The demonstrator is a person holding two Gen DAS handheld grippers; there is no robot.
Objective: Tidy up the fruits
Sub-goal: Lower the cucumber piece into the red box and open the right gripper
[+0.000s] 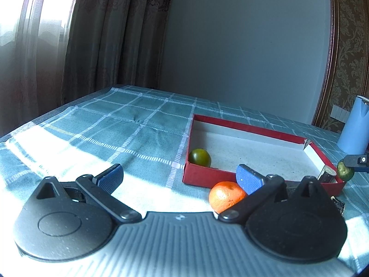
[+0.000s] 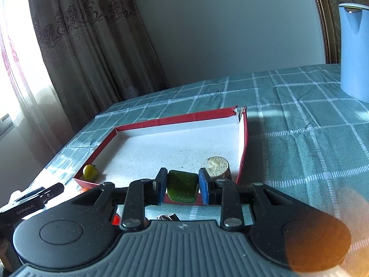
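A shallow red box (image 1: 249, 128) with a white floor lies on the checked tablecloth; it also shows in the right wrist view (image 2: 175, 118). A small green tomato (image 1: 200, 157) sits in its near left corner, also seen in the right wrist view (image 2: 90, 172). A cut log-like piece (image 2: 218, 166) stands in its near right corner. An orange tangerine (image 1: 224, 196) lies on the cloth outside the box's near wall, just inside my left gripper's right finger. My left gripper (image 1: 180, 177) is open and empty. My right gripper (image 2: 182, 185) is shut on a green fruit piece (image 2: 183, 188) over the box's near edge.
A light blue kettle (image 2: 354, 50) stands at the back right of the table, also in the left wrist view (image 1: 355, 129). Curtains hang behind the table's far left edge. A dark object (image 2: 168, 217) lies on the cloth under the right gripper.
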